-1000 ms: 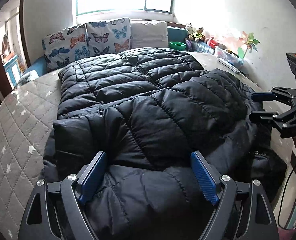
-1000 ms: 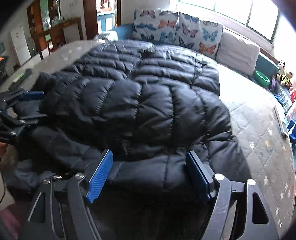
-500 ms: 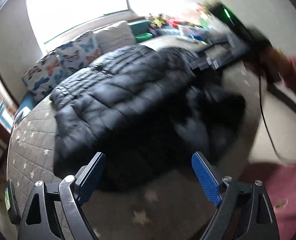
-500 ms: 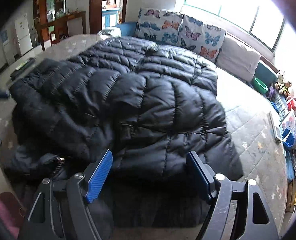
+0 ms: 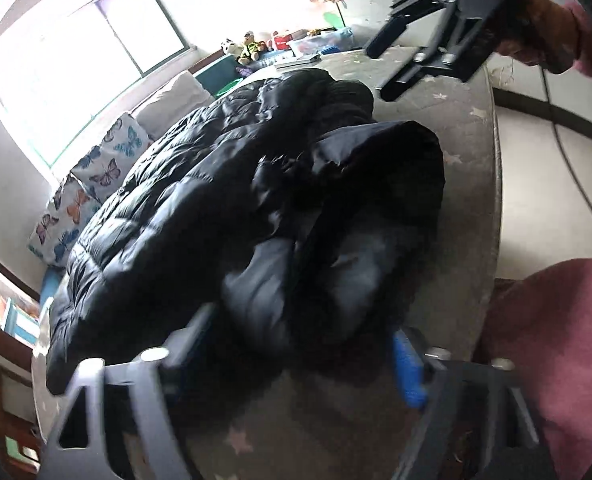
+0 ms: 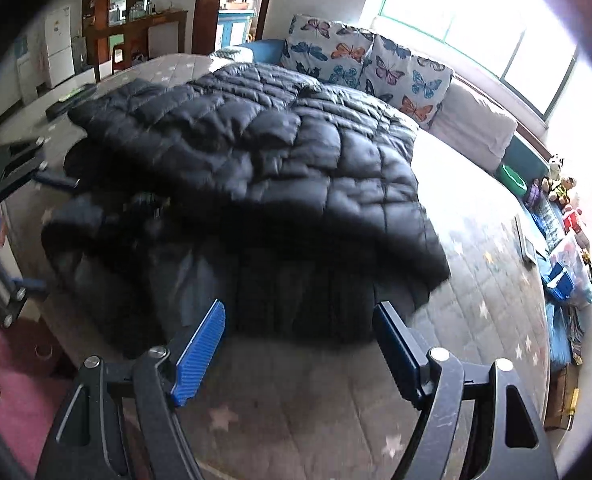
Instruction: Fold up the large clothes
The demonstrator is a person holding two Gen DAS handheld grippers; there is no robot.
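Note:
A large black quilted puffer jacket [image 5: 200, 196] lies spread on a grey star-patterned mattress [image 5: 468, 128], its near part bunched and folded over itself. It also shows in the right wrist view [image 6: 280, 160]. My left gripper [image 5: 296, 360] is open and empty, just short of the jacket's near end. My right gripper [image 6: 300, 344] is open and empty, above bare mattress [image 6: 296, 412] just before the jacket's near hem. The right gripper shows in the left wrist view [image 5: 412, 52], raised at the upper right. The left gripper shows at the left edge of the right wrist view [image 6: 12, 216].
Butterfly pillows [image 6: 360, 60] and a plain white pillow [image 6: 472, 124] line the bed's far side under the window. Toys and boxes [image 6: 560, 208] crowd the right edge. The person's maroon sleeve [image 5: 552, 344] is close at the right. A wooden shelf and fridge [image 6: 60, 48] stand beyond the bed.
Both grippers have pulled back off the jacket toward the bed's near edge, still open. The left wrist view has tilted sharply. The jacket's near part now lies bunched and folded.

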